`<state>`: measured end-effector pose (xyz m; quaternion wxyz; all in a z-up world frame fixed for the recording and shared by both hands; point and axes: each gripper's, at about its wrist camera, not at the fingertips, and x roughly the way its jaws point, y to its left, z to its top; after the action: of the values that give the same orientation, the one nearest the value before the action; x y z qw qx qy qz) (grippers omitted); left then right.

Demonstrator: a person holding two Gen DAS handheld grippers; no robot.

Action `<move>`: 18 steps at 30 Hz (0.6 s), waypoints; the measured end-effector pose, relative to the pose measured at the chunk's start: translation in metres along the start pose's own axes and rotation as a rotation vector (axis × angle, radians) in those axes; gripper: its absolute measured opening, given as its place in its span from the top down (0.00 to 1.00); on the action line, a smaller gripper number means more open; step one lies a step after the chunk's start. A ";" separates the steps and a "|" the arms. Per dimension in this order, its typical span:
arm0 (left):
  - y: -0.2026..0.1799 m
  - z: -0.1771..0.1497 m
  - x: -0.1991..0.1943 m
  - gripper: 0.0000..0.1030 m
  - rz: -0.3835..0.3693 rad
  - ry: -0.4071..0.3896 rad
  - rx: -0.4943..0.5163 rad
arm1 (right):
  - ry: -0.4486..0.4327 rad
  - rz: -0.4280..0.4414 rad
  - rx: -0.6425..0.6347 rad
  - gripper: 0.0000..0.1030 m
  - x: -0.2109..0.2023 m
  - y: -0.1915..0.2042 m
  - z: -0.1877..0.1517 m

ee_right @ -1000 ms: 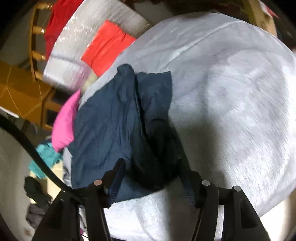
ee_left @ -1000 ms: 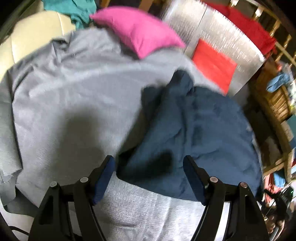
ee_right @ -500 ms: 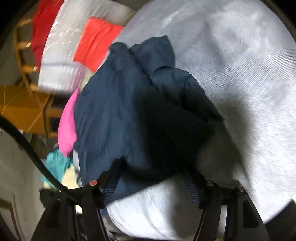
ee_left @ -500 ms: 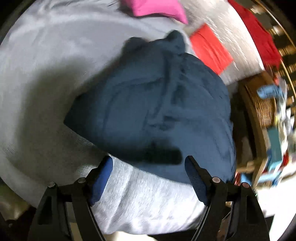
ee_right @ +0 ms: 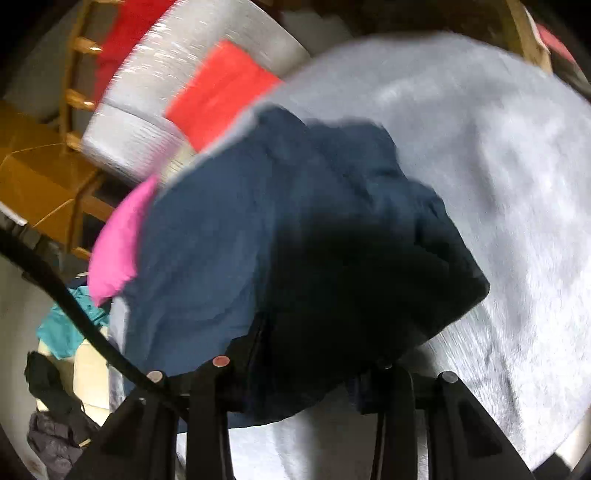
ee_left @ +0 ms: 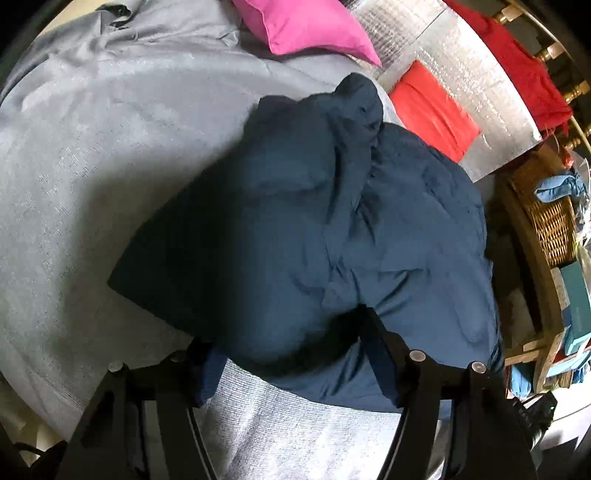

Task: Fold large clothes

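A crumpled navy garment (ee_left: 314,221) lies on a grey sheet (ee_left: 92,166) that covers the bed. My left gripper (ee_left: 284,332) is at the garment's near edge. Its jaws are closing, a bulge of navy cloth sits between them, and most of both blue pads (ee_left: 210,376) still shows. In the right wrist view the same navy garment (ee_right: 240,240) drapes over my right gripper (ee_right: 314,354) and hides its fingertips. Those jaws are closing too, with dark cloth filling the gap between them.
A pink pillow (ee_left: 306,26) lies at the far side of the bed. A red cushion (ee_left: 432,107) leans on a silver padded panel (ee_left: 472,74). A wicker basket (ee_left: 550,225) and shelves stand to the right. Teal cloth (ee_right: 66,328) lies off the bed's far left.
Both grippers have moved forward and down onto the garment's near edge. Cloth that lay ahead of the fingers now sits between them, and the garment is more bunched up.
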<state>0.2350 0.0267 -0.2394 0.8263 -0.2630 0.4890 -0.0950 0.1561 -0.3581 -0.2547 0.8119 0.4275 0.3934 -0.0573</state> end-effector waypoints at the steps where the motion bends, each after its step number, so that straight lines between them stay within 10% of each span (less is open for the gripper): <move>1: -0.001 -0.001 0.000 0.33 0.005 0.004 0.014 | -0.001 0.002 0.001 0.62 -0.001 0.000 0.001; 7: -0.006 -0.008 -0.018 0.33 0.060 0.000 0.074 | 0.027 -0.007 -0.036 0.46 -0.017 -0.003 -0.011; 18: -0.051 -0.053 -0.134 0.27 0.310 -0.276 0.433 | -0.048 -0.086 -0.340 0.36 -0.079 0.049 -0.056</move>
<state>0.1270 0.0209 -0.1310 0.9265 -0.0131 0.3747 -0.0331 0.0903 -0.3047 -0.1872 0.8785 0.2655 0.3957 -0.0349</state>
